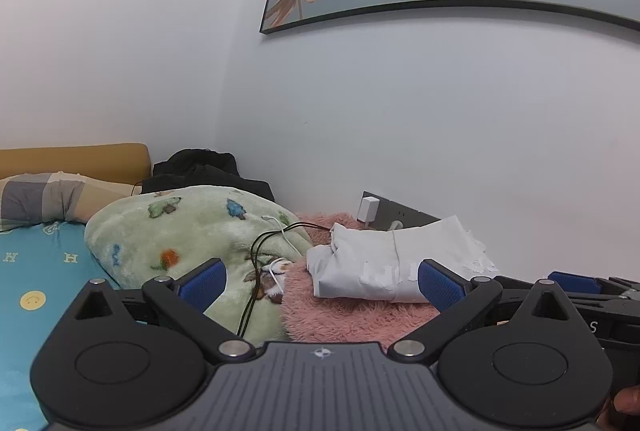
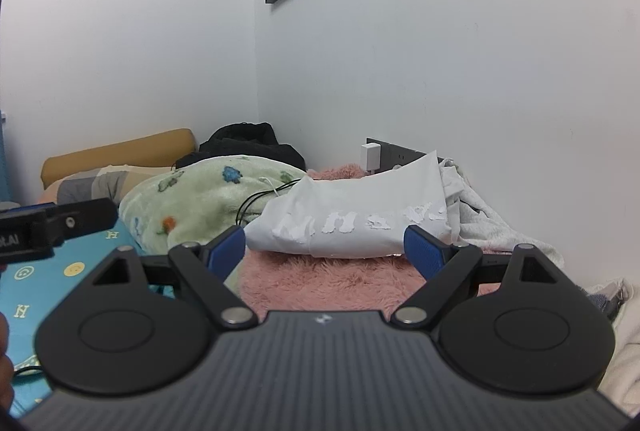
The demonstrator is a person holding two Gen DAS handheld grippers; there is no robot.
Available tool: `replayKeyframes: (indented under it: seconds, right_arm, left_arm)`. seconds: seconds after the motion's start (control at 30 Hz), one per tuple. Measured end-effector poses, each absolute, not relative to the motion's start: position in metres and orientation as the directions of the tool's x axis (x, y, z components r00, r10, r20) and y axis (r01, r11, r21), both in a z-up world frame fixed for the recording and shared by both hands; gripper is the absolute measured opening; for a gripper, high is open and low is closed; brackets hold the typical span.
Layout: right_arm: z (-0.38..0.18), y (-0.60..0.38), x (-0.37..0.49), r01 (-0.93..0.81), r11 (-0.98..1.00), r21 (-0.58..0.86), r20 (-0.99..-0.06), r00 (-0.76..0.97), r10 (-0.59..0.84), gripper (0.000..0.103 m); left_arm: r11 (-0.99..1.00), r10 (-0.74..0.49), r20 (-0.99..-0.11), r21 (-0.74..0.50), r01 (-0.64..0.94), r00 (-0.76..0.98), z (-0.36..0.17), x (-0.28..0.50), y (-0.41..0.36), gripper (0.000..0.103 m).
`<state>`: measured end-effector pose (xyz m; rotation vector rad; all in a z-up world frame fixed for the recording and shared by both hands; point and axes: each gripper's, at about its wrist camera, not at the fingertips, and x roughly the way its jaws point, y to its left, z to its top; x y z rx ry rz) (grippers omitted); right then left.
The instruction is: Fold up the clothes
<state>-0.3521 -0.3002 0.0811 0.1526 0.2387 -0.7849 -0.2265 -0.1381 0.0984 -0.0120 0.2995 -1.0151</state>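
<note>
One shirt folded, more left; both grippers empty.

Left to right: green fleece cartoon-print blanket (image 2: 208, 191) heaped at 10 o'clock, folded white printed T-shirt (image 2: 352, 219) sat at 12 o'clock on the pink shaggy rug (image 2: 320, 279), crumpled light grey garment (image 2: 488, 215) at 2 o'clock touching it, apparently unfolded. Left gripper (image 1: 320, 283) jaws spread wide, holding nothing; right gripper (image 2: 324, 251) likewise released, both short of the shirt. Judged: grey piece next.

A green fleece blanket (image 1: 188, 231) lies beside a pink shaggy rug (image 1: 340, 307); black cables (image 1: 256, 271) cross it, perhaps from the wall charger (image 1: 369, 209).
</note>
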Motion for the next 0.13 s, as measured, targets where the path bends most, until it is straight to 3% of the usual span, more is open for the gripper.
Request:
replayKeyframes:
  seconds: [0.13]
  right_arm:
    - [0.0828, -0.2973, -0.3520, 0.714, 0.699, 0.034, -0.262, 0.681, -0.683, 0.088]
  left_arm:
    - [0.513, -0.847, -0.241, -0.140, 0.847, 0.473, 0.0991, -0.2296, -0.1375, 0.103]
